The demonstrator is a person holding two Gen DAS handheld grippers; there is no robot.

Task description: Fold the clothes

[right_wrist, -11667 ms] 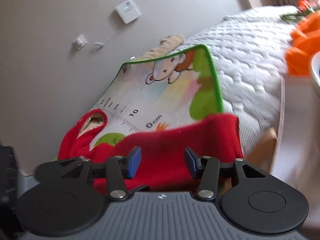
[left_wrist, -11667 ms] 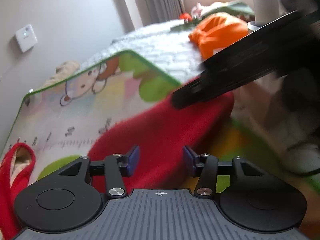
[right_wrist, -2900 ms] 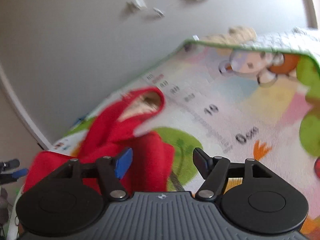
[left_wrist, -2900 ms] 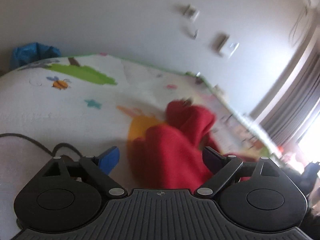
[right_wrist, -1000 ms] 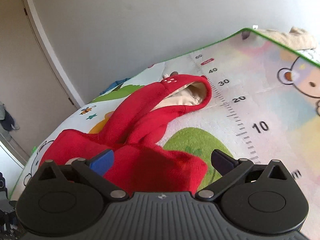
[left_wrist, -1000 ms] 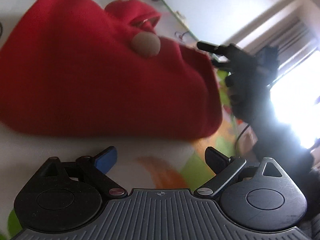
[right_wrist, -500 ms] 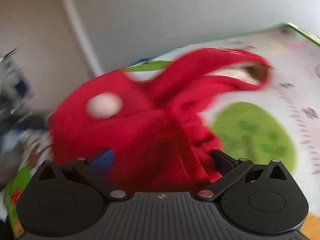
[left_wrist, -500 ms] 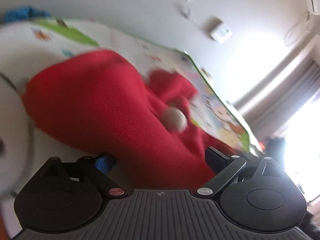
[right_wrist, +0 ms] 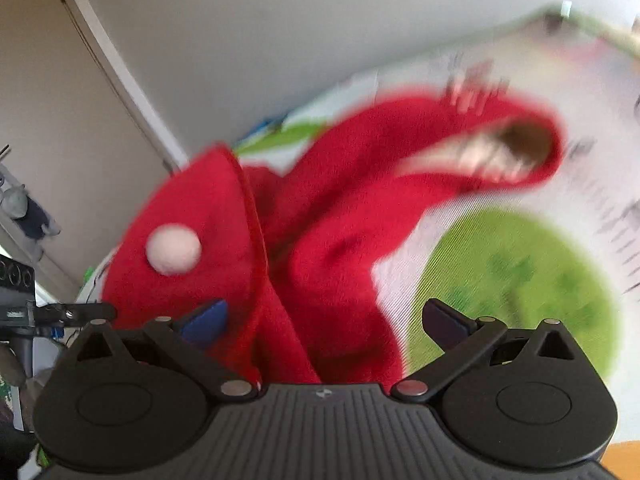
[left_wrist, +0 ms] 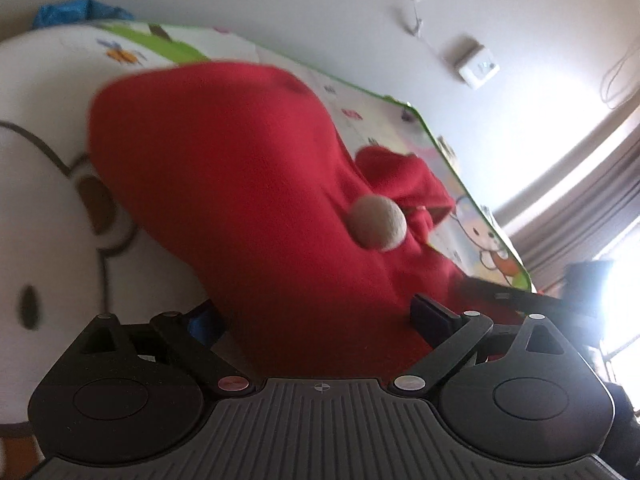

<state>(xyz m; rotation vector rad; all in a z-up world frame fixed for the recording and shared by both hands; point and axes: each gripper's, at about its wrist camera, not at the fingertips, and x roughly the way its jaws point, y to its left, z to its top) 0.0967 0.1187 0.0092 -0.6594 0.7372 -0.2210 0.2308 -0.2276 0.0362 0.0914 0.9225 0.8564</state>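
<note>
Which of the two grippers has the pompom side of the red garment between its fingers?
The left gripper: the red garment with its pompom runs between its open fingers.

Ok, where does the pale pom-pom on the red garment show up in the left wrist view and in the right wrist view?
Left wrist: the pom-pom sits right of centre on the red garment, below its hood.
Right wrist: the pom-pom sits left of centre, on the raised flap.
Shared landmark: the hood lying on the cartoon play mat.
</note>
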